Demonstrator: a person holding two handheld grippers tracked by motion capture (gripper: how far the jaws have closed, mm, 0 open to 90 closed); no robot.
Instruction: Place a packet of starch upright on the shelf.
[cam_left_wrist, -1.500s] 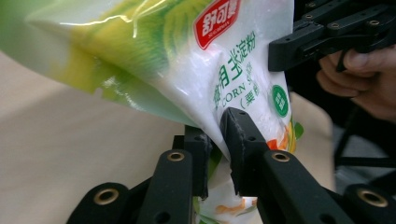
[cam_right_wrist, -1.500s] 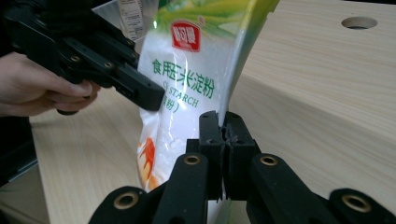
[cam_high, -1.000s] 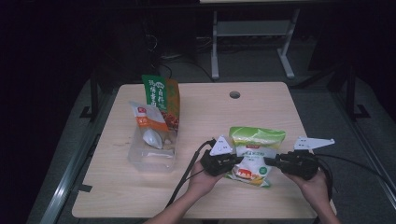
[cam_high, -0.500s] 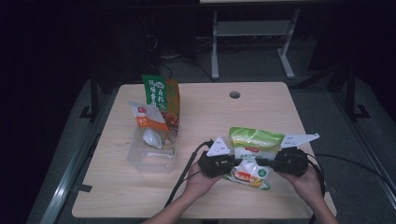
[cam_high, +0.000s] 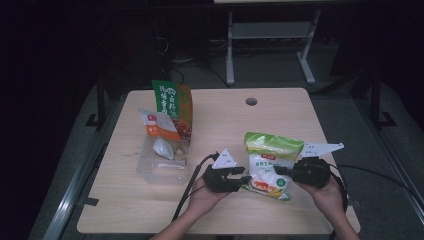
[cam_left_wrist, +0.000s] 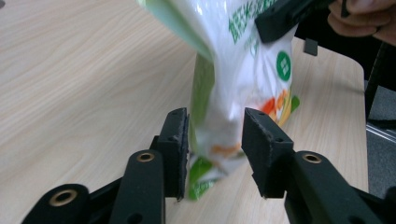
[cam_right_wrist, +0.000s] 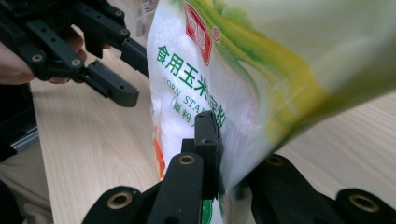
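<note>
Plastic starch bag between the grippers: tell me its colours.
The plastic starch bag is white with green top, green lettering; clearest in the right gripper view.

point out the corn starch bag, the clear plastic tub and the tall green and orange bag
corn starch bag (cam_high: 270, 167), high view, on its white front.
clear plastic tub (cam_high: 162, 172), high view, on its near wall.
tall green and orange bag (cam_high: 172, 102), high view, on its upper front.

The bag of starch (cam_high: 270, 162) stands on the table (cam_high: 220, 120), between the left gripper (cam_high: 239, 179) and the right gripper (cam_high: 281, 171). To its left, well apart, a clear box (cam_high: 162, 167) holds two upright bags (cam_high: 167, 115).
</note>
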